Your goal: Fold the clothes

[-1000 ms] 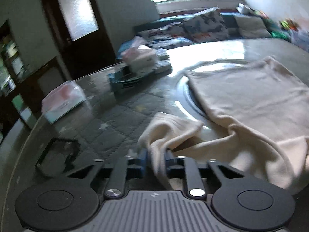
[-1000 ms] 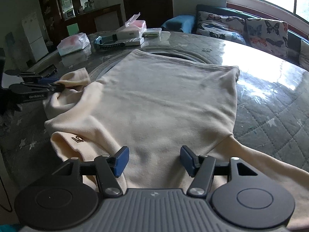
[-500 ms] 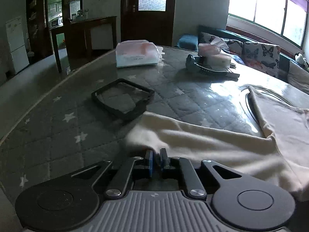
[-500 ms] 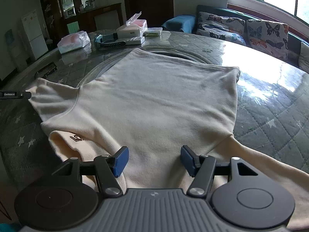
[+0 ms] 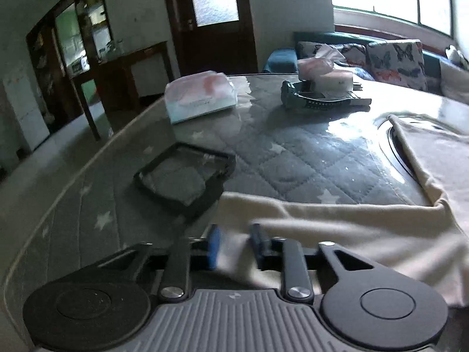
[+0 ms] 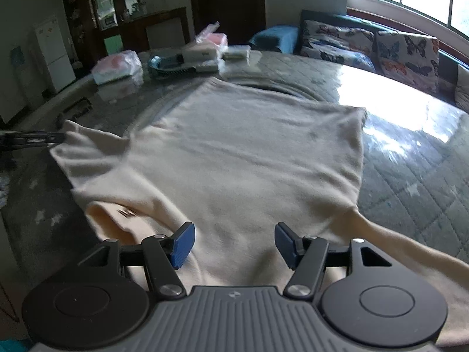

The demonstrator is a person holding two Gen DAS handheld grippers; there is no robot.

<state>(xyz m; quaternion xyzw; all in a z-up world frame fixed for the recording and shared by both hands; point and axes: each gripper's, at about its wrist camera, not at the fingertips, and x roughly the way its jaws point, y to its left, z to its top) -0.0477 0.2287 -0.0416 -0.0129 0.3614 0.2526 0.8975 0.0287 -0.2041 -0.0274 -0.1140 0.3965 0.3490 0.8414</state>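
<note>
A cream long-sleeved top [image 6: 249, 152] lies spread flat on the round table, collar end near me, hem at the far side. Its left sleeve [image 5: 337, 223] is stretched out to the left. My left gripper [image 5: 234, 246] sits at the sleeve's cuff with its blue pads [image 5: 213, 246] now apart, cloth lying between them; it also shows at the left edge of the right wrist view [image 6: 58, 138]. My right gripper [image 6: 233, 243] is open and empty, hovering over the top near the collar. The right sleeve [image 6: 410, 249] runs off to the lower right.
A black square frame [image 5: 184, 176] lies just beyond the cuff. A wrapped tissue pack [image 5: 200, 96], a dark tray [image 5: 319, 101] with a tissue box [image 5: 325, 72] stand at the far side. The table edge [image 5: 73, 182] curves at left. A sofa with butterfly cushions [image 6: 381, 50] is behind.
The left gripper pulled the bunched sleeve out straight to the left and laid it flat, and its jaws have now opened off the cuff. The right gripper stayed open over the collar.
</note>
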